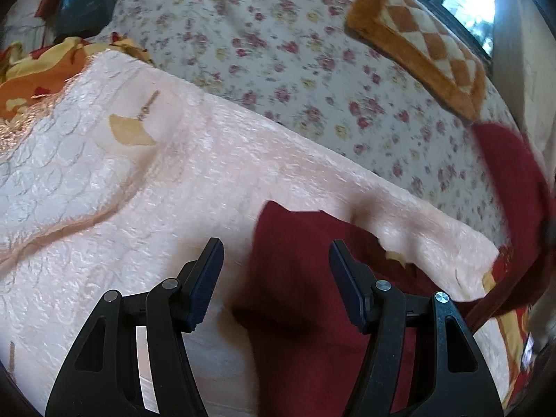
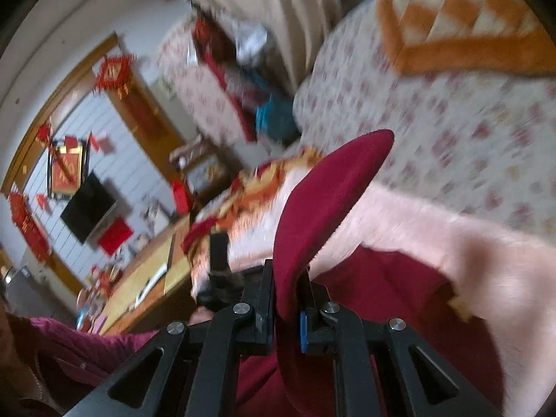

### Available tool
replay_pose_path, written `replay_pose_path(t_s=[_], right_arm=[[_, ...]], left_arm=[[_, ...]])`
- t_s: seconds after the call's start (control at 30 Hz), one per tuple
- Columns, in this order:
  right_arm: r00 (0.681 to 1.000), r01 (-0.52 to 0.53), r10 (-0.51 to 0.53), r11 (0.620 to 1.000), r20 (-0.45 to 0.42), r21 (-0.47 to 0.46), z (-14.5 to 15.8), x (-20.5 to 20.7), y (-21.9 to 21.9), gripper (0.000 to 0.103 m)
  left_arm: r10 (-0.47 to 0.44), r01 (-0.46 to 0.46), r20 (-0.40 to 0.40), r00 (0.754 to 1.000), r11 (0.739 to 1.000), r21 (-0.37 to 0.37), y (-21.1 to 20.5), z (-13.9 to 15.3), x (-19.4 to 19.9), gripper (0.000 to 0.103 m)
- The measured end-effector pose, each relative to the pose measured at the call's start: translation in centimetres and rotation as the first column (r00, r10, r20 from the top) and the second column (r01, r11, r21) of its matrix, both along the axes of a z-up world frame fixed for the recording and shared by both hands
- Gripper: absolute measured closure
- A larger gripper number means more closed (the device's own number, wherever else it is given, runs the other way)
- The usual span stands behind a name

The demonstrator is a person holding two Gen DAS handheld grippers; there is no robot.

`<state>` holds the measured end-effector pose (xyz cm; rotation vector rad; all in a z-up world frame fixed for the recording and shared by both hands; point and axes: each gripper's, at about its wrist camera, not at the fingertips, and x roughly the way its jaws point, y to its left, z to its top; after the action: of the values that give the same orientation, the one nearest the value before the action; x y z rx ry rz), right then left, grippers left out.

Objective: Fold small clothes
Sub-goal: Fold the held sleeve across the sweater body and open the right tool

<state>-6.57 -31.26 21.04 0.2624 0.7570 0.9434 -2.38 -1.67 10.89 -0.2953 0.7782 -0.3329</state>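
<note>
Dark red clothing (image 2: 333, 187) is clamped between the jaws of the right gripper (image 2: 288, 299), which are drawn nearly together on a fold of the cloth; from the pinch the free end rises and curls forward in a rounded tongue above the bed. The rest of the same red fabric lies low under that gripper, spread over a pale pink textured blanket (image 2: 469, 243). The left gripper (image 1: 276, 267) hangs with its jaws standing apart and nothing pressed between them; in its view the red garment (image 1: 299, 295) lies flat on the pink blanket (image 1: 139, 191) below and between the open fingers, with no pad touching it that can be seen. At the right edge of that view a second stretch of the red cloth (image 1: 510, 173) is lifted and blurred. Beyond the pink blanket spreads a white bed cover with small red flowers (image 1: 278, 52), and on its far side lies an orange and cream checked cushion (image 1: 427, 45), near a window. A yellow and red patterned cloth (image 1: 38, 69) is bunched at the blanket's left edge. In the right wrist view, much blurred, a person's purple sleeve (image 2: 87, 340) shows at lower left, and farther off a dark wall-mounted screen (image 2: 88, 206) and red hanging decorations (image 2: 113, 73).
</note>
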Motion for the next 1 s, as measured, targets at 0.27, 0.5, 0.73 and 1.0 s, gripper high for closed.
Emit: replay_pose_path(t_s=[0.27, 0.5, 0.73, 1.0], right_arm=[[0.973, -0.116, 0.087, 0.985, -0.212, -0.129, -11.1, 7.4, 5.6, 0.094], [0.977, -0.028, -0.032, 0.961, -0.213, -0.274, -15.0, 9.3, 5.1, 0.093], [0.96, 0.213, -0.271, 0.869, -0.068, -0.447, -13.1, 9.1, 1.9, 0.058], [0.969, 0.245, -0.24, 0.889, 0.061, -0.387, -8.1, 5.7, 5.8, 0.058]], left_arm=[[0.02, -0.021, -0.03, 0.999, 0.999, -0.027, 0.5, -0.7, 1.3, 0.04], [0.005, -0.005, -0.056, 0.998, 1.0, 0.01, -0.6, -1.4, 1.7, 0.04], [0.011, -0.007, -0.075, 0.997, 0.999, 0.048, -1.0, -1.8, 1.8, 0.04], [0.053, -0.048, -0.104, 0.993, 0.998, 0.05, 0.0, -2.2, 2.0, 0.04]])
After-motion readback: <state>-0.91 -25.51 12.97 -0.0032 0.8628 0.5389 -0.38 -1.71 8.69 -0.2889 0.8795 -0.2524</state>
